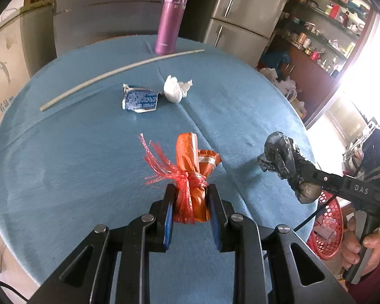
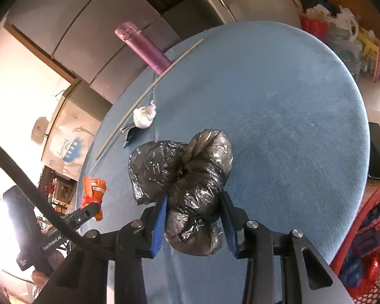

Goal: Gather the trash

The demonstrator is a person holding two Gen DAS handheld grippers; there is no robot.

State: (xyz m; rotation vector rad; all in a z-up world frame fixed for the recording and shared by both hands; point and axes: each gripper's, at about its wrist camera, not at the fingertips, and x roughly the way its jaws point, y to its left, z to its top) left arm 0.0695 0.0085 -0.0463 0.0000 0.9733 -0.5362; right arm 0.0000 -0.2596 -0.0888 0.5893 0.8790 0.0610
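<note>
The left hand-held gripper (image 1: 190, 202) is clamped on an orange wrapper (image 1: 192, 177) bundled with a scrap of red mesh (image 1: 164, 167), both blue pads pressing its sides, and the bundle is held clear above the blue surface (image 1: 76, 164). The right hand-held gripper (image 2: 193, 217) is closed on a crumpled black plastic bag (image 2: 185, 174), which bulges out above and below the pads and hangs off the surface. In the left wrist view the same bag (image 1: 286, 162) shows at the tip of the right tool, near the right edge of the surface, with a hand (image 1: 362, 248) wrapped around the tool's grip and a red basket (image 1: 326, 228) below it, past the rim.

Still lying on the surface are a blue and silver wrapper (image 1: 139, 100) and, just beside it, a wad of white tissue (image 1: 176, 90). Behind them runs a long pale stick (image 1: 119, 72), and a purple bottle (image 1: 171, 20) stands upright at the far edge. Grey cabinets and a fridge (image 1: 240, 17) stand beyond the surface
</note>
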